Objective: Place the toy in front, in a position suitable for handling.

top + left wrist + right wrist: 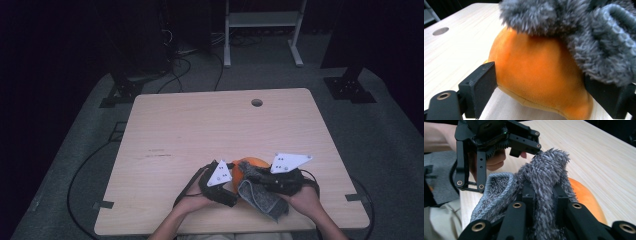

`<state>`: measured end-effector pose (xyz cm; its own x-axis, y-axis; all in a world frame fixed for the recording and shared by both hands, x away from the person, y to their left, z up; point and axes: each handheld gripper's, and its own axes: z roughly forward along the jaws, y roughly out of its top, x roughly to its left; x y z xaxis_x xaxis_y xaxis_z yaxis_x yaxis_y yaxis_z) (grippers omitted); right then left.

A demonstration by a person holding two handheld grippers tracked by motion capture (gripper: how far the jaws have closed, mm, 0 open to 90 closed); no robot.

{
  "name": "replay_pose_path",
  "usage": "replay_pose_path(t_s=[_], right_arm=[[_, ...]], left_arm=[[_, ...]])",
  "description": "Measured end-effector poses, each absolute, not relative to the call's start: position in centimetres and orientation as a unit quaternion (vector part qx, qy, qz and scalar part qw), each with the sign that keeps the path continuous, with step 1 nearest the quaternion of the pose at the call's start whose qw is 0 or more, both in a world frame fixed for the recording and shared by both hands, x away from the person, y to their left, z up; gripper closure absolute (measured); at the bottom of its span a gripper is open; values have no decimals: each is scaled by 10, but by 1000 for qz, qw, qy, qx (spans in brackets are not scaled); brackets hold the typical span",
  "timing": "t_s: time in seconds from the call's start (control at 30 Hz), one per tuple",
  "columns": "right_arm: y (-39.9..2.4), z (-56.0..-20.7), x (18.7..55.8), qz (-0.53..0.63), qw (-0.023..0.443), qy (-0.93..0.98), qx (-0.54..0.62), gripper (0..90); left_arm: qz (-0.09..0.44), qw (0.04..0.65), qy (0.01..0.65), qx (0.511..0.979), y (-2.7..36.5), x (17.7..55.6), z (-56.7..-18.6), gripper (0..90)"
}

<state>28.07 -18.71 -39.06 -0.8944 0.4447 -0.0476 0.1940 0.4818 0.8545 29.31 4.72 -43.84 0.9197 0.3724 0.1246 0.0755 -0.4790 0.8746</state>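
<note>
An orange plush ball [253,163] rests on the wooden table [200,125] near its front edge. A grey fuzzy sock [262,199] drapes over the ball's near right side. My right gripper [252,176] is shut on a bunched fold of the sock [549,167], with the sock's ribbed cuff [496,187] hanging open to the left. My left gripper [231,189] comes in from the left. Its jaws stand wide on either side of the plush ball [536,72], close against it without squeezing. The sock [579,30] covers the ball's top and hides most of the far jaw.
A round hole [257,102] is cut in the tabletop near the far edge. Behind the table stand a white metal frame [262,20] and black stand feet [350,87], with cables [175,70] on the floor. Both hands work close to the table's front edge.
</note>
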Motion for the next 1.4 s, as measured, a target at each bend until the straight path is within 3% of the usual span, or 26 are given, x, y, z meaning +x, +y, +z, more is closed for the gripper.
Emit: replay_pose_path(t_s=[0.1, 0.3, 0.63, 0.83, 1.13, 1.4], right_arm=[[-195, -391, 280, 469, 143, 849, 196, 760], [-216, -391, 279, 463, 159, 844, 222, 761], [-182, -384, 275, 472, 136, 854, 169, 761], [-200, -393, 290, 466, 142, 849, 206, 761], [-226, -405, 284, 477, 140, 836, 235, 761], [-208, -380, 281, 476, 151, 844, 195, 760]], left_arm=[[152, 494, 127, 847, 48, 292, -438, 202], [157, 493, 127, 846, 47, 292, -438, 193], [163, 481, 115, 854, 44, 289, -437, 194], [157, 457, 117, 868, 51, 292, -442, 194], [131, 467, 139, 863, 47, 294, -438, 118], [179, 435, 89, 878, 38, 280, -435, 148]])
